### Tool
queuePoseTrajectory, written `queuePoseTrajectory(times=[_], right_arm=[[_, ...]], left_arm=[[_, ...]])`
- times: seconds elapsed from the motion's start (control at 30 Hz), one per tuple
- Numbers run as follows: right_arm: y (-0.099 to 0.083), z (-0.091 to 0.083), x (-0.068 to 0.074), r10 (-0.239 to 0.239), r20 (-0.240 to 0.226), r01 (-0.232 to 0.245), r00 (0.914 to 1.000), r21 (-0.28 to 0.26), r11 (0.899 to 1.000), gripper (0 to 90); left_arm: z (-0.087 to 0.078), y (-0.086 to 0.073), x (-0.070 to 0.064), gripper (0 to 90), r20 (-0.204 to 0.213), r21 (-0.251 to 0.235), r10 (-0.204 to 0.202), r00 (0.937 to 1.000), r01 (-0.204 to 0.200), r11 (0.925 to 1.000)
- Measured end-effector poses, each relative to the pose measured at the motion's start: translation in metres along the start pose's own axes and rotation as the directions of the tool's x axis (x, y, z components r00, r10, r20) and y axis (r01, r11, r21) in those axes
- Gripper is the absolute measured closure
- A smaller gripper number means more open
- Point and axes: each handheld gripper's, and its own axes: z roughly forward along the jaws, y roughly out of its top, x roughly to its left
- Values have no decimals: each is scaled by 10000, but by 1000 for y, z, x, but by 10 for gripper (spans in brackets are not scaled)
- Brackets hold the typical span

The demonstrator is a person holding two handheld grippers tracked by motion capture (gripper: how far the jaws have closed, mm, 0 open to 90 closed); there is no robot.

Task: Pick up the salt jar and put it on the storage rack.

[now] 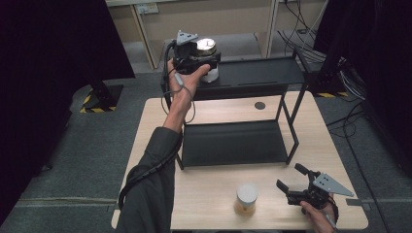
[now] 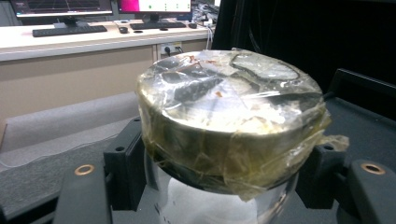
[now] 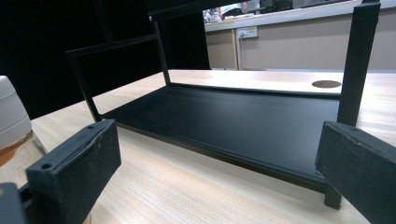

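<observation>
No text, label, brand or number can be read anywhere. The jar (image 2: 229, 126) in the left gripper view carries taped film over its lid with no legible print. The monitors (image 2: 60, 7) behind it show only blurred colour. The yellow-and-black hazard stripes (image 1: 97, 104) on the floor carry no words.

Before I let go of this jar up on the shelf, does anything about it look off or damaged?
Yes: the jar between the left gripper's jaws has its metal lid wrapped in wrinkled, yellowed clear tape, with loose flaps hanging at the rim. Nothing looks spilled. The second jar on the table stands upright beside the open right gripper.
</observation>
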Motion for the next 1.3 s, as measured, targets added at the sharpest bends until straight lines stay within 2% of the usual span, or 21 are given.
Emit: queuePoseTrajectory(times=[0.03, 0.1, 0.23, 0.37, 0.47, 0.67, 0.73, 0.87, 1.0, 1.1, 1.3], right_arm=[[0, 0, 0, 1, 2, -1, 10000, 15, 10000, 3], [0, 0, 0, -1, 2, 1, 10000, 8, 10000, 3], [0, 0, 0, 12, -6, -12, 10000, 2, 10000, 3], [0, 0, 0, 10, -10, -10, 10000, 6, 10000, 3], [0, 0, 0, 21, -5, -21, 10000, -4, 10000, 3], [0, -1, -1, 55, -43, -56, 10000, -42, 10000, 3], [0, -1, -1, 98, -34, -98, 9999, -40, 9999, 3], [0, -1, -1, 81, -52, -82, 10000, -44, 10000, 3], [-1, 0, -1, 104, -41, -104, 9999, -37, 9999, 3], [-1, 0, -1, 100, -44, -101, 9999, -31, 9999, 3], [-1, 0, -1, 119, -39, -119, 9999, -33, 9999, 3]], left_arm=[[0, -1, -1, 304, -21, -28, 63, 10000, -63, 10000], [0, -1, -4, 213, -95, -61, -171, 9998, 171, 9998], [-1, -1, -9, 66, -214, -132, -211, 9995, 209, 9997], [-2, 0, -15, 0, -443, -137, -299, 9986, 293, 9995], [-5, 1, -18, 2, -501, -129, -347, 9981, 341, 9993], [-10, 4, -22, 2, -671, -27, -888, 9938, 888, 9960], [-12, 4, -24, 2, -800, -85, -889, 9928, 885, 9960], [-17, 3, -23, 3, -757, -145, -975, 9923, 967, 9952], [-21, 2, -24, 3, -735, -144, -837, 9938, 829, 9965], [-24, 0, -22, 3, -541, -130, -1101, 9924, 1096, 9939], [-33, -7, -26, 5, -666, -278, -843, 9942, 826, 9962]])
